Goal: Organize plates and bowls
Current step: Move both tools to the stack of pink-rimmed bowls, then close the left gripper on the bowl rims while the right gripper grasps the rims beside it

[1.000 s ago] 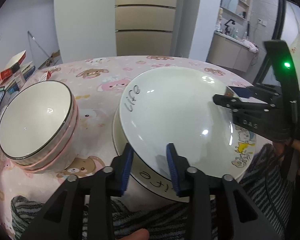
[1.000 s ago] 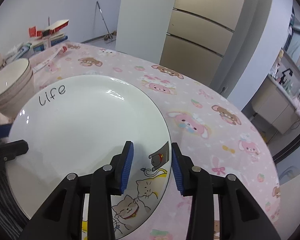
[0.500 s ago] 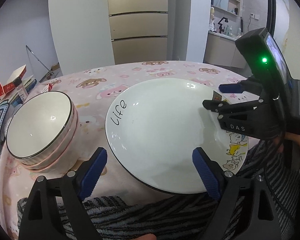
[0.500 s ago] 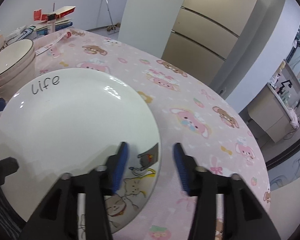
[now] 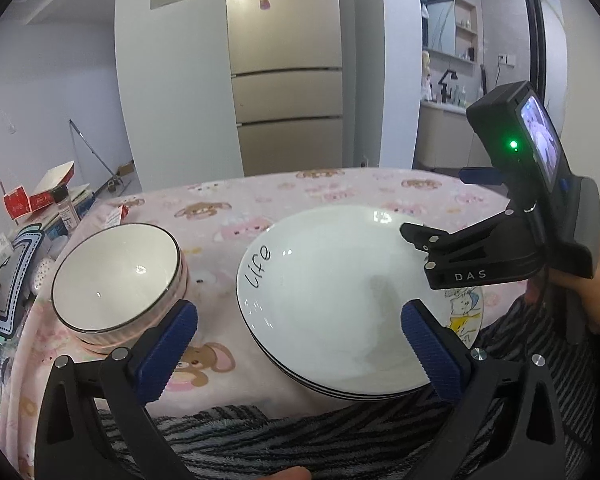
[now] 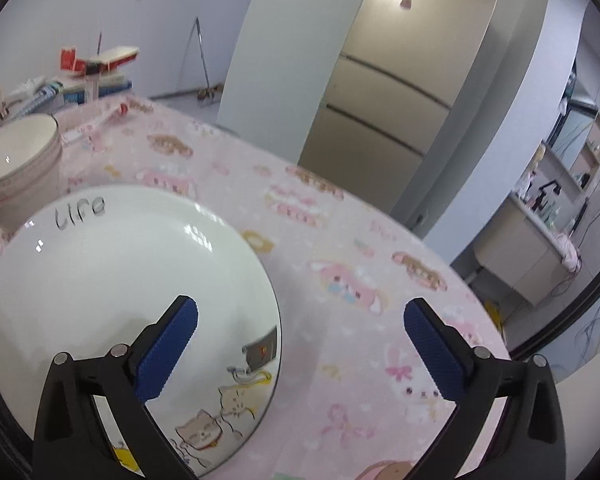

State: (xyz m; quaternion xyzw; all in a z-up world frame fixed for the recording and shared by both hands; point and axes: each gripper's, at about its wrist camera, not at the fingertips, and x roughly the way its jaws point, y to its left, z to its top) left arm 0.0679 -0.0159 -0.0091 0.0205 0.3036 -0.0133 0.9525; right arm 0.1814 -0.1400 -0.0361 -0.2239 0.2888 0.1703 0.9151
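Left wrist view: we list plates (image 5: 340,304) stacked, bowls (image 5: 116,276) nested left; left gripper (image 5: 300,344) and right gripper (image 6: 300,344), jaws just opened, released; little apparently remains.

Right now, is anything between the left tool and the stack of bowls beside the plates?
Nothing visible. The left tool, open after just spreading, holds nothing. The bowl stack sits left of its left finger, with only bare tablecloth between. The plate stack lies to the right, off that path.

white plates (image 5: 332,300) stacked, bowls (image 5: 116,276) stacked beside
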